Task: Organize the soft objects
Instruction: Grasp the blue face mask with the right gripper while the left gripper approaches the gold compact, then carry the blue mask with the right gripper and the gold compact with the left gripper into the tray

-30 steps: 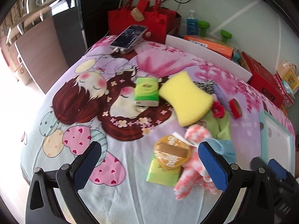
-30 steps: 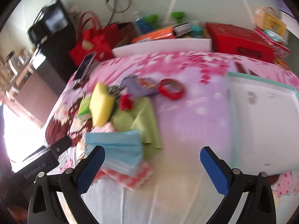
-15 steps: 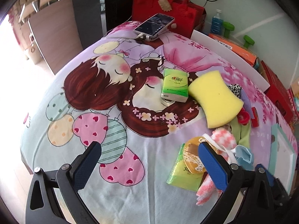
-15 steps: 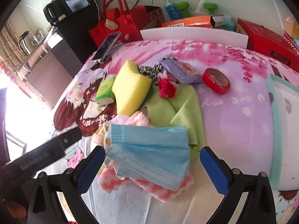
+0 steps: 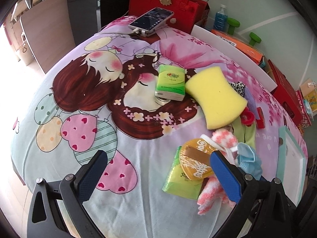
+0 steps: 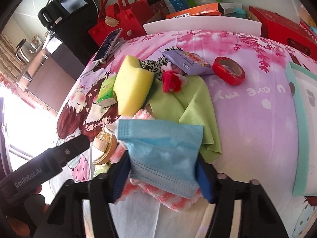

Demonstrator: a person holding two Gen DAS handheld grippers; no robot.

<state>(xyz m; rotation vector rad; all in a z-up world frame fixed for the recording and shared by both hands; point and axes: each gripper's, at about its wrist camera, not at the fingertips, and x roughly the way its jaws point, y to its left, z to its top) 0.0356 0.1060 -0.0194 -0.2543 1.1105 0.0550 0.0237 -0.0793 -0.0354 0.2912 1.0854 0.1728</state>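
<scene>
A blue face mask (image 6: 162,150) lies on a pink-and-white fluffy cloth (image 6: 168,196) at the near end of a pile on the cartoon bedspread. My right gripper (image 6: 162,178) is closing, and its blue pads press the mask's two side edges so it bunches. Behind it lie a green cloth (image 6: 194,107), a yellow sponge (image 6: 132,87) and a green tissue pack (image 5: 171,82). My left gripper (image 5: 158,176) hangs open over the bedspread, nothing between its fingers, its right finger over a round gold packet (image 5: 198,164).
A red tape roll (image 6: 228,70), a purple packet (image 6: 188,61), a red scrunchie (image 6: 171,79) and a leopard-print piece (image 6: 152,63) lie further back. A phone (image 5: 151,19) rests by a red bag (image 5: 168,2). A teal-rimmed white box (image 6: 301,107) sits at right.
The right gripper's jaws have come in from wide apart onto the sides of the blue mask, which has bunched. The left gripper came a little lower over the bedspread.
</scene>
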